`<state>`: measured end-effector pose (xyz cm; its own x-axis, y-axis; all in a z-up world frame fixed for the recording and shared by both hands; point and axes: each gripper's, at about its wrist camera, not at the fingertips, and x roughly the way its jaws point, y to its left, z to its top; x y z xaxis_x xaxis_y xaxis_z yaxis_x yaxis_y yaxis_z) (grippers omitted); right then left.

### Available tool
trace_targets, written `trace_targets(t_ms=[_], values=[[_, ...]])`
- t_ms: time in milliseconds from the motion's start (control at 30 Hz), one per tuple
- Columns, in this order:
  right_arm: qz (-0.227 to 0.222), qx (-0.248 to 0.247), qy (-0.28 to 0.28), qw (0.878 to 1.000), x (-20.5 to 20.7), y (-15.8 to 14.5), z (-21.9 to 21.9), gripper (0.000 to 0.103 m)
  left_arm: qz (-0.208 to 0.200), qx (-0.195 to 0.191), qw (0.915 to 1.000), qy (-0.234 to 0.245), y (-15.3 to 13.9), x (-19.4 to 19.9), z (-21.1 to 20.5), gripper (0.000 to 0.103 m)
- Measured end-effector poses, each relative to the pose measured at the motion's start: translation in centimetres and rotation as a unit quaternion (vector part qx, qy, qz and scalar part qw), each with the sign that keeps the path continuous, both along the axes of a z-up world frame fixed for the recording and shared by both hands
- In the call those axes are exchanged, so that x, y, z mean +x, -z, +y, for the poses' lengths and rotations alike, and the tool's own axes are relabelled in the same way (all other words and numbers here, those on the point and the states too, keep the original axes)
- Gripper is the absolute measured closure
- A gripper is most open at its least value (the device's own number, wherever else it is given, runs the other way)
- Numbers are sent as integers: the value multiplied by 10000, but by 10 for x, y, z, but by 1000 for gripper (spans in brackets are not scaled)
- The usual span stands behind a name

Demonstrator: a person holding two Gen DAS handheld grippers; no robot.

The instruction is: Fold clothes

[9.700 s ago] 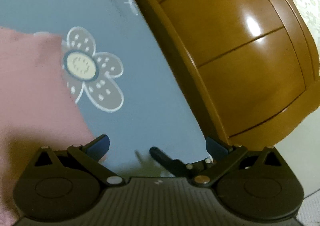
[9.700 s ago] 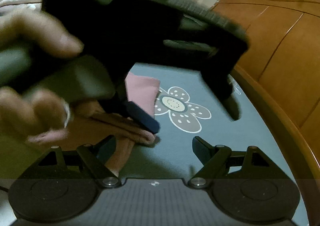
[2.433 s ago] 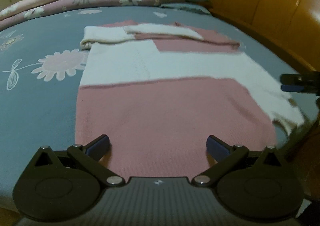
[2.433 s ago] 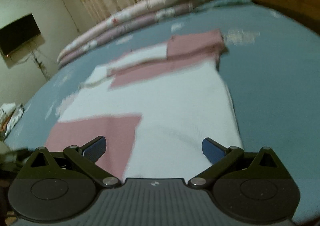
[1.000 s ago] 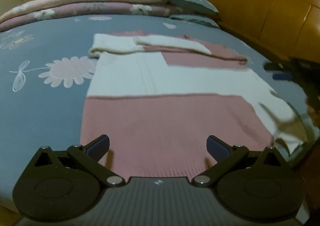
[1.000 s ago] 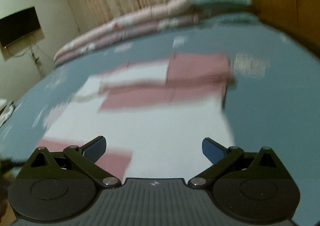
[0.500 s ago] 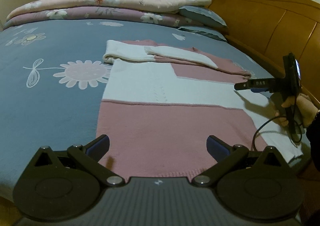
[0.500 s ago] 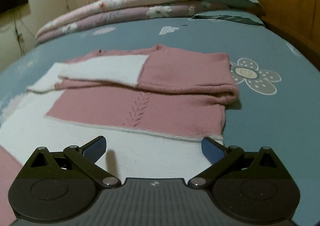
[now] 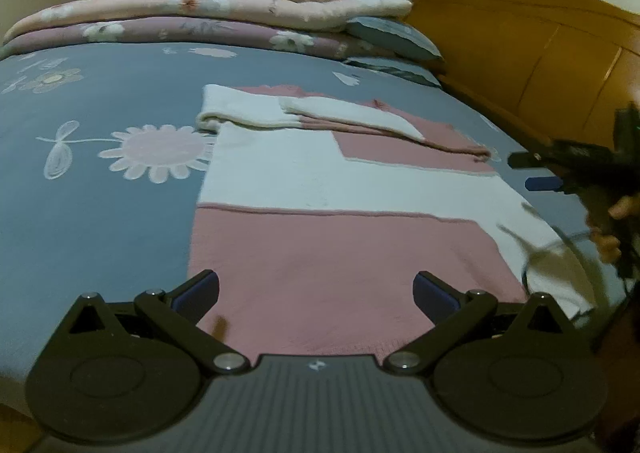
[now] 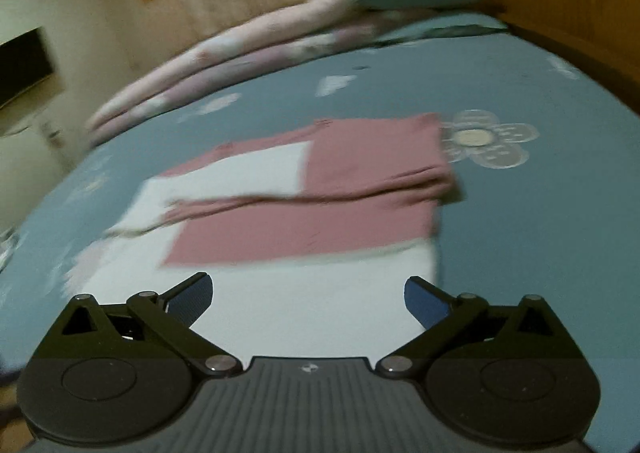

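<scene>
Your pink-and-white sweater (image 9: 320,189) lies flat across the middle of the frame on the grey-blue flowered bed (image 9: 100,213), hem toward you. Both sleeves already look folded in across the chest, stacked in the upper centre, so the first folds seem done. What remains, by my reading, is bringing the hem up toward the collar. Your left tongs (image 9: 316,289) are spread wide and empty just over the pink hem; your right tongs (image 10: 308,293) are likewise apart and empty, over the white band at the frame's bottom.
</scene>
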<state>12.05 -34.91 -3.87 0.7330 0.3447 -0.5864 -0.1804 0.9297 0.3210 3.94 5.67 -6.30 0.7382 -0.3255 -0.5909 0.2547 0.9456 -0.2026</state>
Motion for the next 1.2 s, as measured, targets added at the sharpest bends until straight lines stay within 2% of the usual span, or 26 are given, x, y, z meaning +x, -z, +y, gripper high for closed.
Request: trace_targets(t_ms=[100,233,300,400,567,633,700,867,933,1033,1200], values=[[20,-227,-375,9990,-27,11,17,0,80,50,9998,163,6,5,-11,1],[184,-847,-439,9953,-48,42,30,0,288,164,9991,275,19,8,-22,1],[-60,-1146,-443,9924,-59,50,35,0,267,300,9987,305,22,4,-25,1],[-159,-1684,-426,9847,-67,56,50,0,272,508,9977,365,22,-3,-27,1],[-123,-1758,-345,9837,-80,52,51,0,326,648,9967,363,17,-14,-24,1],[-82,-1594,-360,9865,-84,44,47,0,259,664,9969,331,12,-12,-24,1],[-242,-1472,-452,9878,-85,33,49,0,149,674,9971,304,8,-6,-28,1],[-551,-1591,-819,9823,-66,27,82,0,-68,657,9966,497,0,10,-46,1],[-527,-1570,-1040,9807,-59,33,96,0,-15,747,9955,584,4,12,-52,1],[-353,-2027,-1059,9729,-55,49,110,0,195,853,9942,624,14,11,-53,1],[-247,-1873,-1168,9750,-76,48,97,0,293,875,9938,624,21,-9,-35,1]])
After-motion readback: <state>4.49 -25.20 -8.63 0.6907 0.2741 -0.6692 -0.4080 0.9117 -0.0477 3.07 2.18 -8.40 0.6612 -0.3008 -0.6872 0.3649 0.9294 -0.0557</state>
